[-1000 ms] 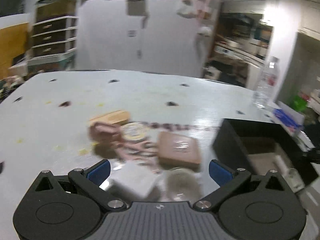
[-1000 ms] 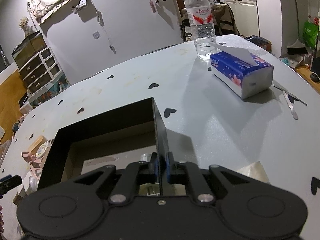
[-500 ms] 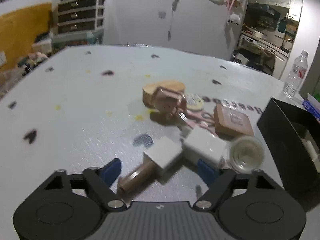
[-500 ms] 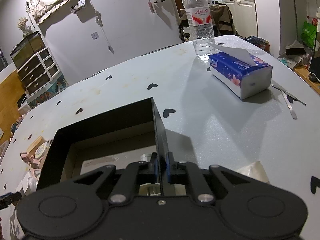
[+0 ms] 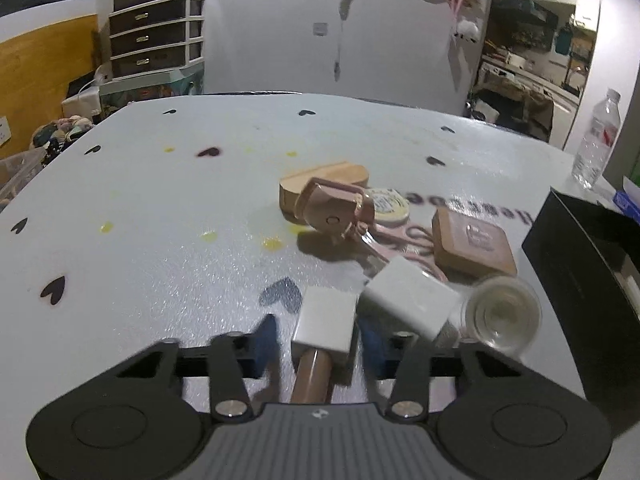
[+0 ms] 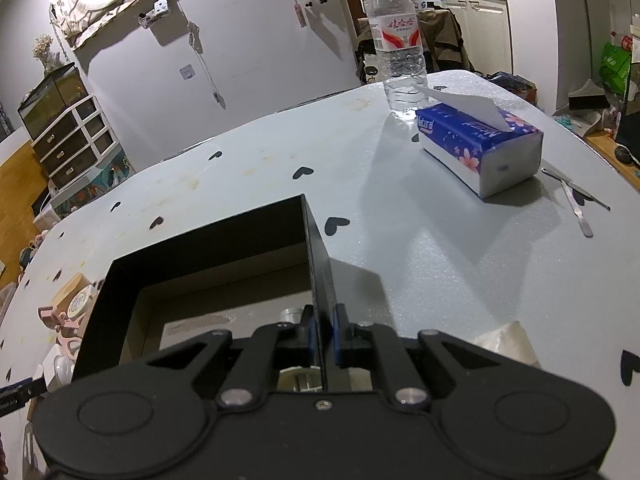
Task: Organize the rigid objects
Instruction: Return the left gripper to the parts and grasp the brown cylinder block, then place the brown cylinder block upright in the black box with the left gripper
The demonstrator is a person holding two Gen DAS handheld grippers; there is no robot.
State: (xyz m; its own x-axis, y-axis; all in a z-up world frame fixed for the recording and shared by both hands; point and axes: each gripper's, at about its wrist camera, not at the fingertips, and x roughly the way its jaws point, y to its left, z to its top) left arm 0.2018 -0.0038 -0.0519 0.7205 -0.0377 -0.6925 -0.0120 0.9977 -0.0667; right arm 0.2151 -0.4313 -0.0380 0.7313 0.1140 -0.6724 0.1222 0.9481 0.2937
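Observation:
My left gripper (image 5: 318,342) is open, its blue pads on either side of a white-capped brown tube (image 5: 323,330) lying on the table; the pads look close to it, not clamped. Beside it lie a white block (image 5: 408,298), a clear glass cup (image 5: 500,312), a brown square case (image 5: 472,246), a pink holder (image 5: 332,208), a wooden stand (image 5: 324,178) and a round tin (image 5: 386,204). My right gripper (image 6: 322,338) is shut on the right wall of the black box (image 6: 318,256). Small items lie inside the box.
The black box also shows at the right edge of the left wrist view (image 5: 580,248). A water bottle (image 6: 396,44), a blue tissue pack (image 6: 480,148) and metal tweezers (image 6: 576,200) are on the table's right part. A drawer unit (image 5: 156,40) stands behind the table.
My left gripper has moved forward over the tube and its fingers have narrowed around it. My right gripper has kept its hold on the box wall.

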